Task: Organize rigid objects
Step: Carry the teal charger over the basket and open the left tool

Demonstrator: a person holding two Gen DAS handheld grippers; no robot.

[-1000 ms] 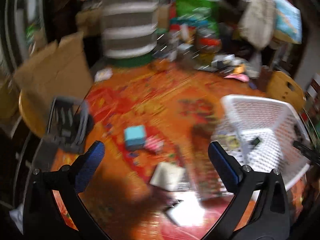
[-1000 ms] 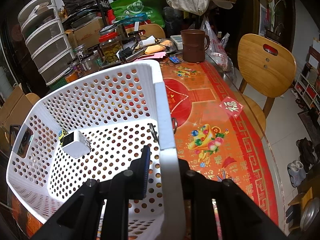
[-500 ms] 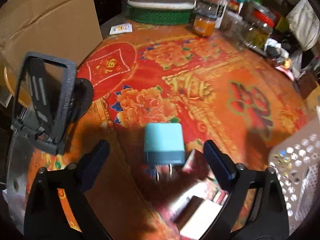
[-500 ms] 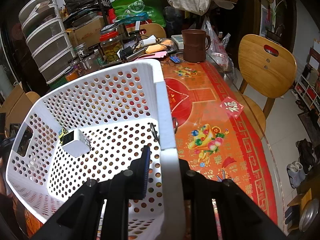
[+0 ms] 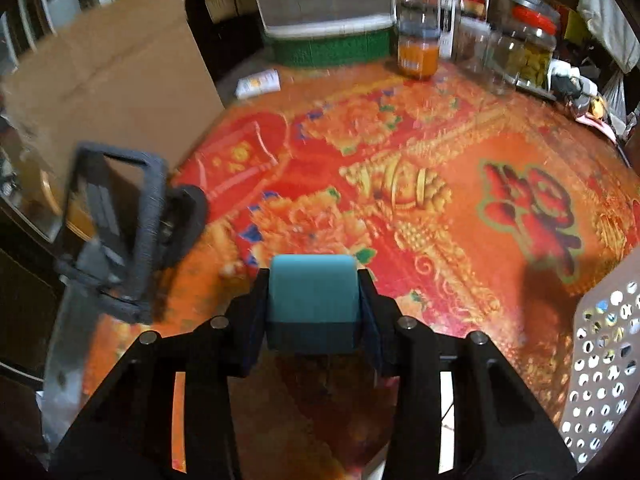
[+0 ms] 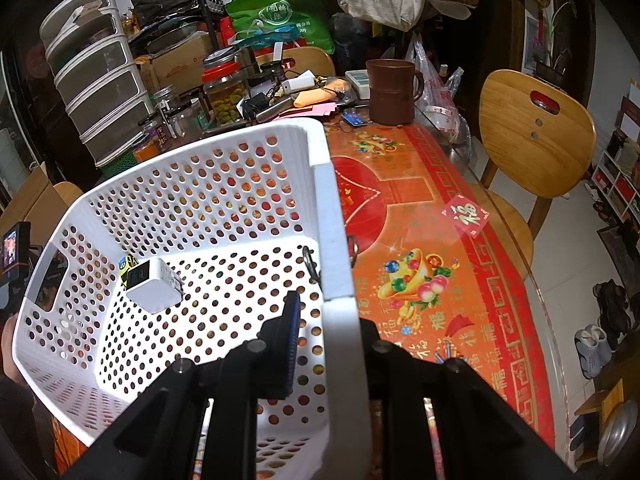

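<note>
A teal charger block (image 5: 314,292) sits on the red patterned tablecloth (image 5: 400,184) between the fingers of my left gripper (image 5: 314,280). Its jaws are closing, and both pads touch the block's sides. The white perforated basket (image 5: 604,344) shows at the right edge of the left wrist view. In the right wrist view my right gripper (image 6: 330,312) is shut on the basket's right wall (image 6: 336,240), one finger inside and one outside. A white charger (image 6: 154,284) lies on the basket floor beside a small yellow and black item (image 6: 127,264).
A black phone stand (image 5: 116,232) stands left of the teal block, with a cardboard box (image 5: 108,92) behind it. Jars (image 5: 418,52) and a drawer unit (image 5: 324,0) line the table's far side. A brown mug (image 6: 392,92) and a wooden chair (image 6: 536,136) are beyond the basket.
My left gripper came down and forward over the teal charger block, and its jaws closed from wide apart onto the block's sides. The right gripper and the basket have not moved.
</note>
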